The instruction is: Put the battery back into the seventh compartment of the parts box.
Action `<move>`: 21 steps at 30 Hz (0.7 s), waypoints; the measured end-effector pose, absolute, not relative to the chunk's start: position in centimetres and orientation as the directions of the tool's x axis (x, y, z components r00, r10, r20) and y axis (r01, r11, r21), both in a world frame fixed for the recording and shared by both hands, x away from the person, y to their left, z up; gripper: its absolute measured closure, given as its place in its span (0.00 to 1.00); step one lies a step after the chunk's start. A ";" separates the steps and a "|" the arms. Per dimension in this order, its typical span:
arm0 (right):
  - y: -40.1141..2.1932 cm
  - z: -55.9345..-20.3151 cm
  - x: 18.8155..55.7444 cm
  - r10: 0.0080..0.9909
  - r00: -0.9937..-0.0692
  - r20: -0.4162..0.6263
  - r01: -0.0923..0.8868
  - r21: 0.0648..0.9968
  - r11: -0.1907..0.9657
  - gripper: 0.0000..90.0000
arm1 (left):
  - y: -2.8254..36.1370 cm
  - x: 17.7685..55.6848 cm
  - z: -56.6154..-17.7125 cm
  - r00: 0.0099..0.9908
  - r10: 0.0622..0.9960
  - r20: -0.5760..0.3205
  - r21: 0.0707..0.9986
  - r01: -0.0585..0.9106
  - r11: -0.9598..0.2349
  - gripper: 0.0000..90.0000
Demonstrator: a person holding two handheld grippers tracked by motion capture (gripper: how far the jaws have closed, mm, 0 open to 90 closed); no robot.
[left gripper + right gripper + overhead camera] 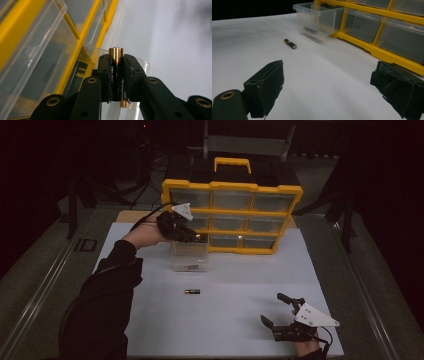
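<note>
1. Black padded jaws of your right gripper (283, 311) stand wide apart, holding nothing, low over the white table (250, 320).
2. A loose battery (192, 291) lies mid-table.
3. Your left gripper (117, 75) clamps a gold-capped battery (116, 53) above the clear drawer (189, 256), beside the yellow organizer (232, 186).

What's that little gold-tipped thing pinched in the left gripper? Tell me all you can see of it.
It is a battery: a small cylinder with a black body, a thin red line and a shiny copper-gold end with a metal tip. The left gripper clamps it between two black pads, both ends poking out. It hangs above the pulled-out clear drawer.
</note>
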State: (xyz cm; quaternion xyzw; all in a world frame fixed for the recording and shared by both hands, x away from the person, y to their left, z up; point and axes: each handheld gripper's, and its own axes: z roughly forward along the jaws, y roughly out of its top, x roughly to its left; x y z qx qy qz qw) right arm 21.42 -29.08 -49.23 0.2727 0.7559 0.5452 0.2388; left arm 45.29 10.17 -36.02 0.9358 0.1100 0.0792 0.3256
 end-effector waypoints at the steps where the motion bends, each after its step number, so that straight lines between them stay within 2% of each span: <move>1: -29.1 -49.2 21.4 0.673 -0.737 -0.063 0.153 0.955 0.256 0.10 | 10.2 45.3 -36.0 0.963 0.257 0.077 0.627 0.154 -0.764 0.84; 10: -29.1 -49.2 21.4 0.673 -0.737 -0.060 0.155 0.955 0.255 0.10 | 8.9 45.4 -38.3 0.967 0.247 0.066 0.534 0.175 -0.827 0.84; 21: -29.1 -49.3 21.5 0.673 -0.738 -0.054 0.162 0.954 0.253 0.10 | 8.1 45.3 -40.1 0.966 0.233 0.109 0.426 0.166 -0.889 0.84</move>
